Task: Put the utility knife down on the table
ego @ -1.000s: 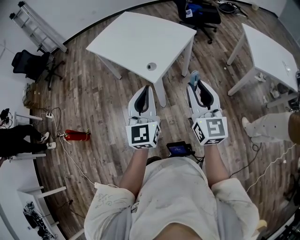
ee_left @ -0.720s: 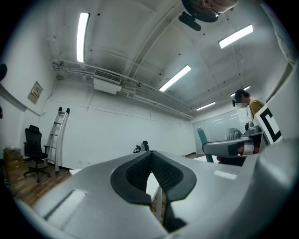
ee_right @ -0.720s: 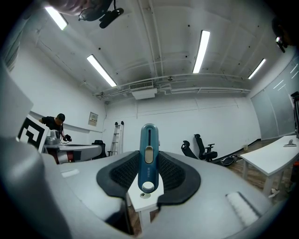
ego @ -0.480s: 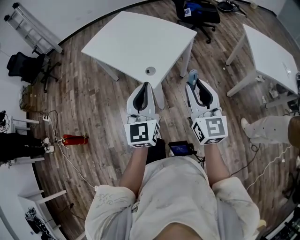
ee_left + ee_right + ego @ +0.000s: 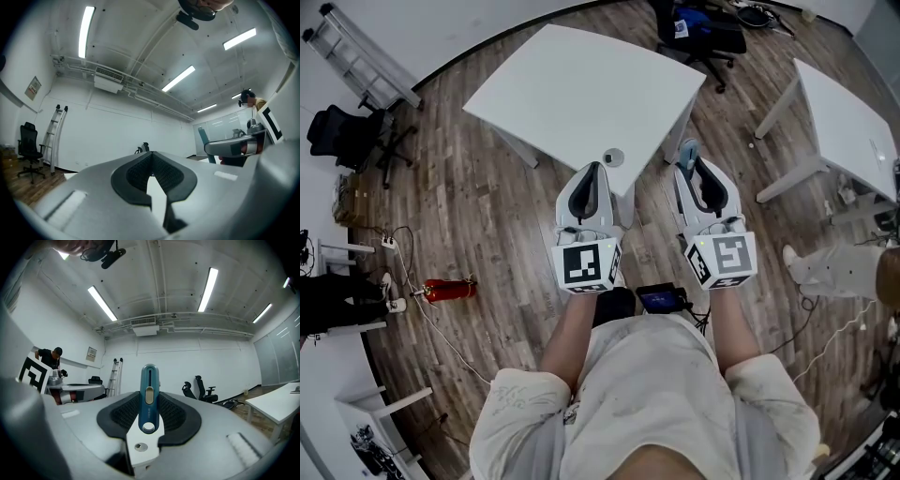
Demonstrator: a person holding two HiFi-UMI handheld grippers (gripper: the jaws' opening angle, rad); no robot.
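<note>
Teal knife (image 5: 149, 394) sat clamped in the right gripper's (image 5: 692, 164) jaws, long axis along them. The table (image 5: 572, 84) lay ahead and leftward, nearer the left gripper (image 5: 592, 173), closed and empty.

The head view looks steeply down on the left hand-held gripper (image 5: 593, 172), the right hand-held gripper (image 5: 694, 167) and the white worktop (image 5: 581, 84). Each gripper view looks level along its jaws, close-up; all share the ladder (image 5: 361, 59).
</note>
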